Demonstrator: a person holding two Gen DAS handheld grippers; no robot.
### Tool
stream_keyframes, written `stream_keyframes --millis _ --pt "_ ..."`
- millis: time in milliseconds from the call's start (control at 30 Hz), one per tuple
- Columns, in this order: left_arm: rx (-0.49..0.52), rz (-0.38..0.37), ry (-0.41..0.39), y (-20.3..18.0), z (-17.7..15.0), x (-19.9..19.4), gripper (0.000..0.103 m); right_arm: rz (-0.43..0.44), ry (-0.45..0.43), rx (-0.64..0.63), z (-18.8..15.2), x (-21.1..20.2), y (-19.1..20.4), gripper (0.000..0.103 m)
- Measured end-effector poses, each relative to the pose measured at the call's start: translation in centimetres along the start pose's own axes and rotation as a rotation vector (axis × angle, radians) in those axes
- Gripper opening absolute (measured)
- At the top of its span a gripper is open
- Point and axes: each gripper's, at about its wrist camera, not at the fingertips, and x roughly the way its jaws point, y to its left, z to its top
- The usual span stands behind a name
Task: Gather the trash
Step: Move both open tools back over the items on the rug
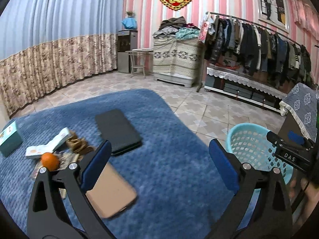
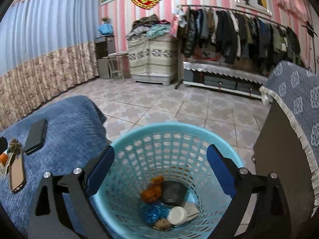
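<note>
- Blue-padded fingers of the left gripper [image 1: 159, 159] are seen spread wide, nothing between them, above a blue textured blanket [image 1: 169, 139].
- Beside the left finger, a tan phone case [image 1: 111, 195] is laid flat on the blanket; a black phone [image 1: 118, 131] lies just beyond it.
- Further left, an orange [image 1: 50, 161] is found against a heap of brown scraps [image 1: 79, 145], white cartons [image 1: 49, 146] and a teal box [image 1: 10, 139].
- Right gripper [image 2: 160, 173] is likewise spread, empty, held over the mouth of a light blue mesh wastebasket [image 2: 139, 137].
- Inside the wastebasket are recorded orange peel [image 2: 152, 191], a dark cup [image 2: 173, 193], a white lid [image 2: 177, 216], a blue wrapper [image 2: 150, 213] and a brown scrap [image 2: 162, 225].
- The wastebasket stands on the tiled floor [image 2: 159, 103], between the blanket edge and a dark cabinet [image 2: 279, 169] draped with a grey patterned cloth [image 2: 299, 103].
- Along the far striped wall, a clothes rack [image 2: 239, 27] is hung with dark garments; a covered chest [image 2: 151, 57] carries folded clothes.
</note>
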Motion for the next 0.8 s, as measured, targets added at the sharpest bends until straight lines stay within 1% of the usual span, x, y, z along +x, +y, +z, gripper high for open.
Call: stream_keyframes --millis 200,367,500,667,800 --pt "-0.023 0.066 -0.024 3.8 -0.6 -2.1 0.096 0.072 -0.009 -0.039 0.3 -0.9 3.6 0.092" --pt "-0.073 0.129 -0.007 7.9 -2.0 -3.5 0.096 0.110 -0.009 -0.129 0.2 -1.5 8.2 0.092" --pt "-0.096 0.198 0.003 11.3 -2.8 -4.4 0.096 0.185 -0.008 -0.182 0.0 -2.1 11.7 0.092" --pt "-0.146 0.281 0.020 16.1 -4.1 -5.3 0.096 0.282 0.006 -0.208 -0.2 -2.4 15.0 0.092" --pt "-0.177 0.334 0.036 19.3 -4.7 -5.6 0.096 0.340 0.025 -0.224 -0.4 -2.4 17.5 0.092"
